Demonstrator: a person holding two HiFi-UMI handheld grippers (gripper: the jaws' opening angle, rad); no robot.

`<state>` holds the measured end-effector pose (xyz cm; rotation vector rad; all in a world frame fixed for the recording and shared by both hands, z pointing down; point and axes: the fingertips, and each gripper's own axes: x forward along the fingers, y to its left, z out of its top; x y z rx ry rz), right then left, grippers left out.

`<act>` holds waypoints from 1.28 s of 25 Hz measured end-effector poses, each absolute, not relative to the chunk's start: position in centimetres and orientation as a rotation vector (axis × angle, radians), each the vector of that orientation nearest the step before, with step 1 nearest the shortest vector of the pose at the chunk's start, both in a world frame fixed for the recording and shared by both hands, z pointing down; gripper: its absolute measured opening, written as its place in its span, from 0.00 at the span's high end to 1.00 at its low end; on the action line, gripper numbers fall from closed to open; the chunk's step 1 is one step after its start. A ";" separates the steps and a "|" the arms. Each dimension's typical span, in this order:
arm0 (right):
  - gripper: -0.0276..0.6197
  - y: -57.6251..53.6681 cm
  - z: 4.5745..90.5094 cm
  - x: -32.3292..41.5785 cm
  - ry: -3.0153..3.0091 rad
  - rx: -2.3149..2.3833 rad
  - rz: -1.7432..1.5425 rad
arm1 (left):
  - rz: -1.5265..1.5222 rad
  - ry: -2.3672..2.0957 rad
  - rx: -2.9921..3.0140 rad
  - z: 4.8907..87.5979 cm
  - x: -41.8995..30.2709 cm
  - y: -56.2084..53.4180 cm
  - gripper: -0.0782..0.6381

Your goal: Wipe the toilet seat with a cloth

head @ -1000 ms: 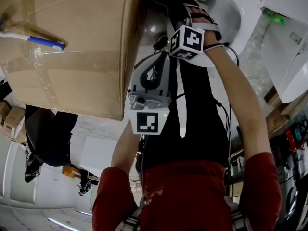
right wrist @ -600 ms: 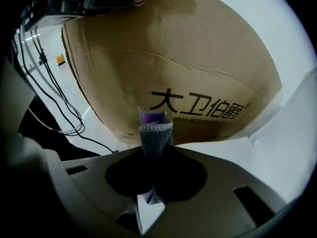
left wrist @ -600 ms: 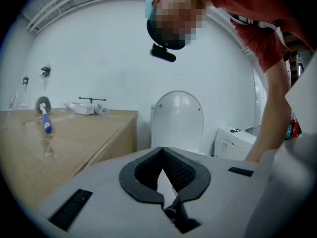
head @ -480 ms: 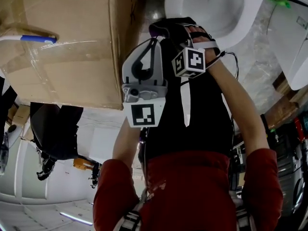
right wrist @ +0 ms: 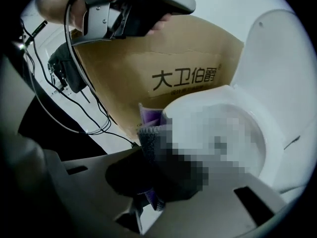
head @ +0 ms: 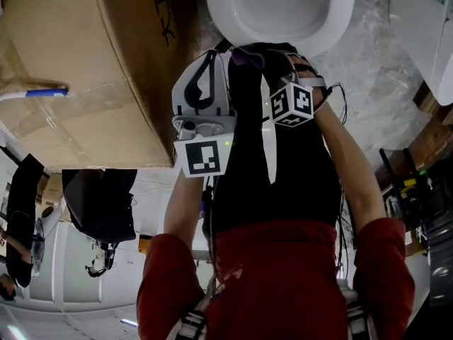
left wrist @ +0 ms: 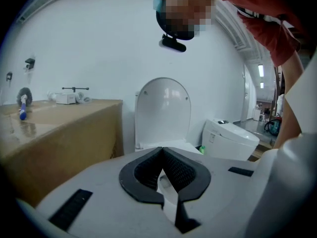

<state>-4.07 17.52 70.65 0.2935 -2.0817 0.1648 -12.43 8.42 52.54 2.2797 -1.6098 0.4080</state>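
Note:
The white toilet (head: 340, 20) lies at the top of the head view with its lid (right wrist: 277, 48) raised. My right gripper (head: 258, 54) is at the bowl's near rim (right wrist: 277, 148), shut on a purple and grey cloth (right wrist: 148, 123) that sticks up from its jaws against the rim. A corner of the cloth (head: 244, 57) shows in the head view. My left gripper (head: 211, 54) hangs just left of the right one, beside the toilet. Its jaws are shut with nothing between them (left wrist: 161, 151).
A large cardboard box (head: 92, 69) stands close to the toilet's left side, with a blue-handled brush (head: 35, 91) lying on top. A second white toilet (head: 425, 20) stands to the right. Cables (right wrist: 84, 108) trail from the grippers. The floor is grey stone (head: 375, 83).
The right gripper with the cloth has drawn back from the bowl's left rim to its near front edge. The left gripper stayed beside it, and the view swung so the toilet sits top centre.

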 end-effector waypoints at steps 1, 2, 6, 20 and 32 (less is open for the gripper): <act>0.86 17.5 70.7 -3.1 -2.074 0.314 0.175 | 0.414 -1.590 2.290 52.7 -11.8 8.3 0.87; 0.86 17.5 70.8 -2.1 -2.065 0.333 0.183 | 0.418 -1.571 2.299 52.9 -11.2 8.2 0.87; 0.86 17.1 71.0 2.3 -2.025 0.412 0.196 | 0.429 -1.503 2.333 53.3 -8.8 7.5 0.87; 0.86 7.9 71.0 12.8 -1.987 0.614 0.018 | 0.457 -1.438 2.351 53.9 -5.0 4.7 0.87; 0.86 -8.5 70.0 13.9 -2.024 0.715 -0.124 | 0.455 -1.503 2.305 54.4 -4.3 -0.1 0.87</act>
